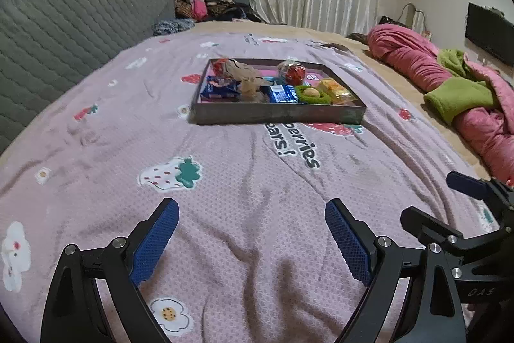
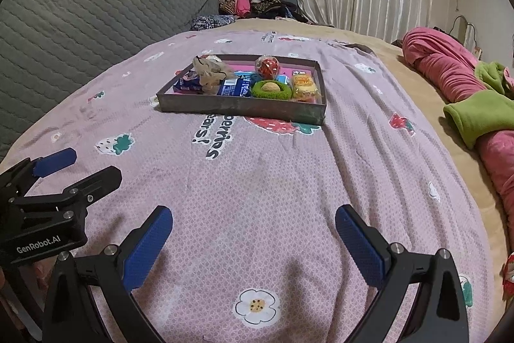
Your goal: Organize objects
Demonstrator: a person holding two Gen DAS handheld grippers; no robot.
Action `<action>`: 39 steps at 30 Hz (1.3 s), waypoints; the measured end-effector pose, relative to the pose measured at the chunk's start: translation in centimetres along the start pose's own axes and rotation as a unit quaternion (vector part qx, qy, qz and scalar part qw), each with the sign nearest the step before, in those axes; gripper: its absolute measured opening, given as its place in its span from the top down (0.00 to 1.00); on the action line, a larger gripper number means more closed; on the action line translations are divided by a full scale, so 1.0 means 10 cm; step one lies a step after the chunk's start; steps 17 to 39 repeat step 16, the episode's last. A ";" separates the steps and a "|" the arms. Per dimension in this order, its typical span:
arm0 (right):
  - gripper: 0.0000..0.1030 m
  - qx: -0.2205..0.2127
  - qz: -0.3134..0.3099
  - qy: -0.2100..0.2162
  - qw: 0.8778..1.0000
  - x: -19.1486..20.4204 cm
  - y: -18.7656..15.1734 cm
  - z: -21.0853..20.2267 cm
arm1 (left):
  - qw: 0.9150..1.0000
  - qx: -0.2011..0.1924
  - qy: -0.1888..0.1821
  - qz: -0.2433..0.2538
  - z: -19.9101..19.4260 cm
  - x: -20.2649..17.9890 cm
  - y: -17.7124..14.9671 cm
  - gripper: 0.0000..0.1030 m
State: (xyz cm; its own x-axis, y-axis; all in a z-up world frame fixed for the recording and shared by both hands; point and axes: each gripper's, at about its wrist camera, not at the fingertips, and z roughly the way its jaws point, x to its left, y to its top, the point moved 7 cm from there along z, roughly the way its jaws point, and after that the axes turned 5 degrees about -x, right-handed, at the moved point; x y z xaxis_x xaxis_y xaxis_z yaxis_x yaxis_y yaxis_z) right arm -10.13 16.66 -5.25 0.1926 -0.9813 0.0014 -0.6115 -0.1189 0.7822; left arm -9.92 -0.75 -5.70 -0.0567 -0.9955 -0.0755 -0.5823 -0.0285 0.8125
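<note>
A shallow grey tray sits mid-bed on the pink strawberry blanket. It holds blue snack packs, a crumpled beige wrapper, a red ball in clear wrap, a green ring with a nut in it and a yellow cake pack. My left gripper is open and empty, well short of the tray. My right gripper is open too, with nothing between its fingers.
A grey quilted headboard runs along the left. Piled clothes lie at the far end. A pink and green duvet is bunched on the right side of the bed.
</note>
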 end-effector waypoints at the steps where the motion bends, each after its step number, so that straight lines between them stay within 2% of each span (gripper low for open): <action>1: 0.01 0.000 0.000 -0.001 1.000 0.00 0.00 0.00 | 1.000 -0.003 -0.001 0.001 0.00 0.00 0.00 0.10; 12: 0.01 0.005 0.001 -0.003 1.000 -0.01 -0.02 0.05 | 1.000 -0.009 0.018 0.024 -0.01 -0.05 0.01 0.10; 39: 0.01 0.004 0.001 -0.005 1.000 -0.03 -0.02 0.04 | 0.999 -0.018 0.012 0.027 -0.05 -0.06 0.04 0.10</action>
